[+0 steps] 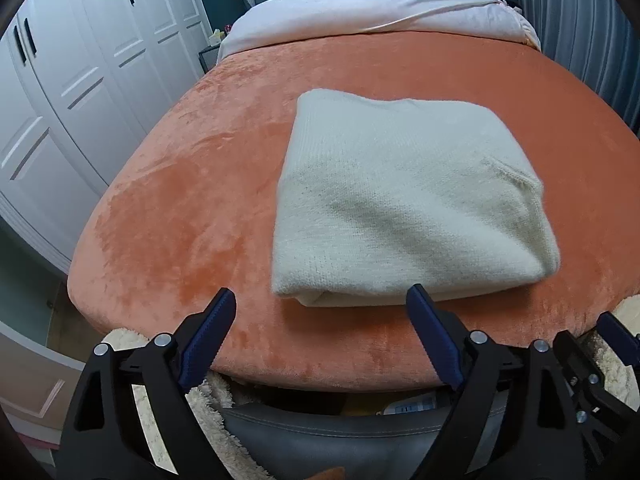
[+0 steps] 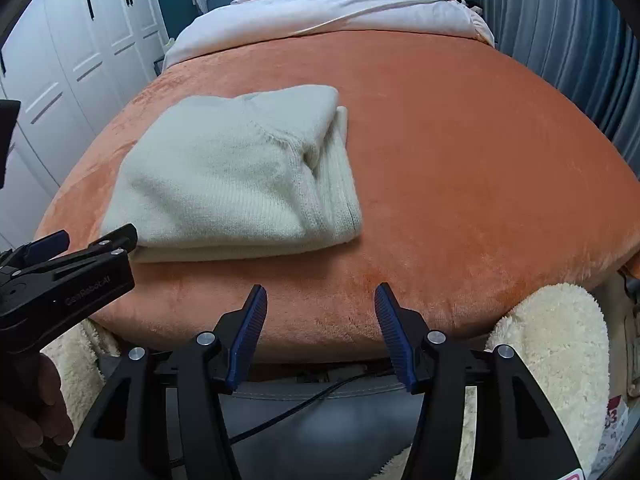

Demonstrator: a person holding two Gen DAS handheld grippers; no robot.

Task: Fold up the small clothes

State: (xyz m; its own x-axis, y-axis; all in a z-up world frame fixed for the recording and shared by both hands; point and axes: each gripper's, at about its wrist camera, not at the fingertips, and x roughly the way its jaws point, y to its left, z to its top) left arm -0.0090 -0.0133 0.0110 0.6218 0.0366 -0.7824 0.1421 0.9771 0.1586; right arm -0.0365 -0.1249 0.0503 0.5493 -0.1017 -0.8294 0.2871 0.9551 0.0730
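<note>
My left tool (image 1: pixel 320 312) is spread wide and holds nothing. My right tool (image 2: pixel 320 308) is likewise spread apart and empty. Both hang at the near edge of the bed (image 1: pixel 168 200), above its orange plush cover.

The cream knit sweater (image 1: pixel 400 208) lies on that cover, folded into a compact rectangular bundle. I judge the folding largely done; a final fold or tidy-up may remain.

Key relation:
- From the left tool, the bundle lies straight ahead and slightly right. Its near folded edge is just beyond my fingertips (image 1: pixel 224 300), close but apart from them.
- From the right tool, the sweater (image 2: pixel 236 176) lies ahead and clearly to the left. Its ribbed edge stack faces my right side.
- The long axis of the bundle appears to run away from me, toward the headboard, though the fisheye bending makes this uncertain.
- The left tool is the nearer one. In the right wrist view it sits beside the near left corner of the bundle.

Any further grasp, in my judgement, starts most directly from the left, at the near edge.
</note>
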